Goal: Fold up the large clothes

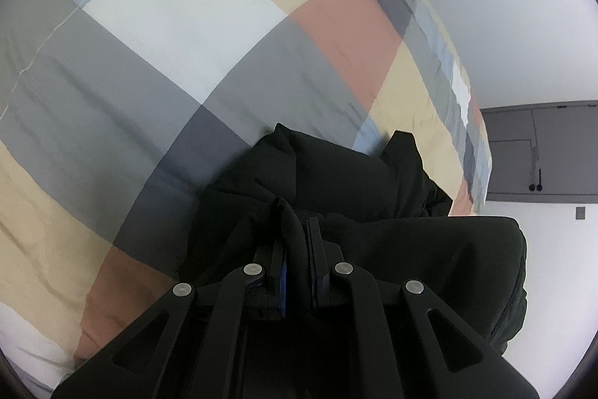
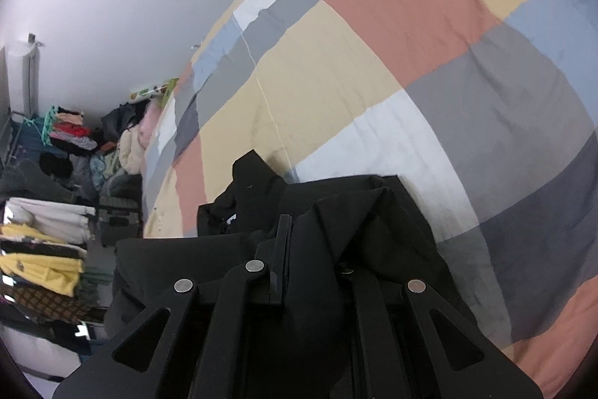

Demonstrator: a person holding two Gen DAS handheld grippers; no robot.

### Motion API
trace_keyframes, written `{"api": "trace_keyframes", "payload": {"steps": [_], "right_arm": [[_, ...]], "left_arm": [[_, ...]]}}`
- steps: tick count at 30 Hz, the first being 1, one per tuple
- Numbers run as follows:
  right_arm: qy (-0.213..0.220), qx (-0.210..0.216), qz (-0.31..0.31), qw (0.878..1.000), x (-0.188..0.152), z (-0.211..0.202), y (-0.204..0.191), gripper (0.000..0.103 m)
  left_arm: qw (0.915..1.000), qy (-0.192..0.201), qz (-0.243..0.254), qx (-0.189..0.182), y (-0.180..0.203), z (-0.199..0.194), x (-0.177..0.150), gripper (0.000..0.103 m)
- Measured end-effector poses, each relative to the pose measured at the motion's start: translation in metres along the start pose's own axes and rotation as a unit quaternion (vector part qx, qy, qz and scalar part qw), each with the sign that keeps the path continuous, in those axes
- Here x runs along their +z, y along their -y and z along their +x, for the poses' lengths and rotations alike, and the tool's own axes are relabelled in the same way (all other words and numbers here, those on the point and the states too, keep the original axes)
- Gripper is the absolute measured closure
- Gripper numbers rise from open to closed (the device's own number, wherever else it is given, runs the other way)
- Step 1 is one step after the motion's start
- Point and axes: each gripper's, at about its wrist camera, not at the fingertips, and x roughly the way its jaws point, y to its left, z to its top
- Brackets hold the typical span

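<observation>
A black garment [image 1: 355, 182] lies bunched on the checked bed cover [image 1: 168, 36] and hangs over the bed's edge. My left gripper [image 1: 297, 230] is shut on a fold of the black garment; cloth fills the gap between its fingers. In the right wrist view the same black garment [image 2: 336, 212] drapes over my right gripper [image 2: 295, 234], which is shut on a fold of it; the right finger is hidden under cloth. Both grippers hold the garment just above the bed cover [image 2: 373, 62].
A white wall [image 1: 504, 25] and a grey cabinet [image 1: 542, 152] stand beyond the bed in the left wrist view. In the right wrist view, piles and racks of clothes [image 2: 56, 230] crowd the floor left of the bed.
</observation>
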Motion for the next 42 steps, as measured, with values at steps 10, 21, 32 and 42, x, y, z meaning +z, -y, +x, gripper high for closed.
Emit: {"api": "trace_keyframes", "payload": {"steps": [10,21,32,42], "right_arm": [[0.016,0.045,0.0,0.999,-0.019,-0.058,0.01,0.043],[0.126,-0.019,-0.228,0.965,-0.078,-0.122,-0.083,0.026],[0.072,-0.05,-0.372,0.924,-0.173,0.01,-0.13,0.027],[0.128,-0.062,-0.38,0.914,-0.16,0.059,-0.119,0.027]], "left_arm": [[0.997,0.057,0.051,-0.013,0.001,-0.073,-0.023,0.028],[0.9413,0.226,0.25,0.027,0.051,-0.145,-0.096,0.022],[0.9201,0.193,0.34,0.021,0.106,-0.044,-0.15,0.021],[0.9199,0.211,0.328,0.04,0.109,0.005,-0.12,0.017]]}}
